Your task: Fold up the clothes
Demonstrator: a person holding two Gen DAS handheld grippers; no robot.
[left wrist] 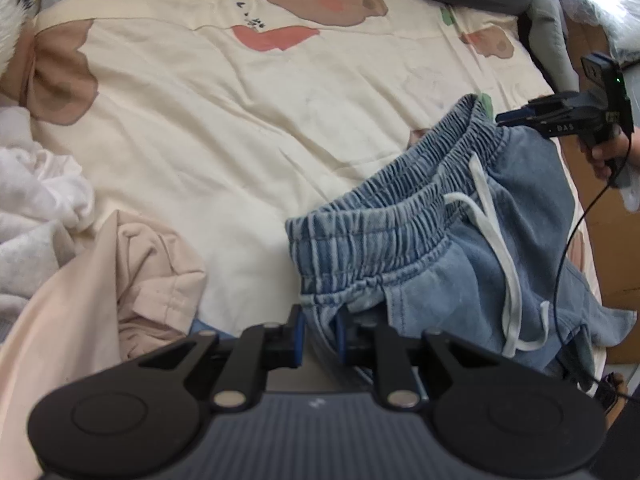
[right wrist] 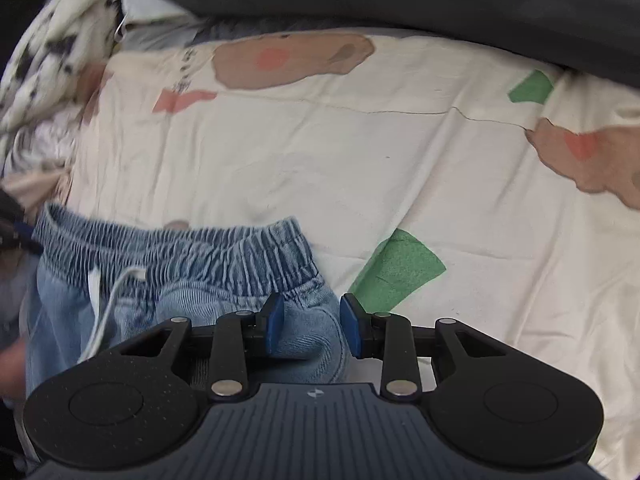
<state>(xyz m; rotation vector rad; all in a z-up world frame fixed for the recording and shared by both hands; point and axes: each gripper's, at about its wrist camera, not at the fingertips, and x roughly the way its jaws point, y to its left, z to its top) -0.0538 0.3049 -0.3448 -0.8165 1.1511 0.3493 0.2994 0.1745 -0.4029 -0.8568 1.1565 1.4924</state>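
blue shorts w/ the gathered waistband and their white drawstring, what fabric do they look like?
Blue gathered-waist shorts: probably soft washed denim or a denim-look cotton; matte, faded streaks on the elastic ruching, visible stitching. White drawstring: flat woven tape, likely cotton; matte, limp. Neither can be confirmed by look alone.

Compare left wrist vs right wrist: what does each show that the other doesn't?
Left wrist only: the beige garment and white clothes piled at left, the right gripper from outside, and the left gripper clamped on denim.

Right wrist only: the right gripper's fingers apart around a denim fold, and a spotted black-and-white fabric.

Both: the denim shorts with a white drawstring on the cream printed bedsheet.
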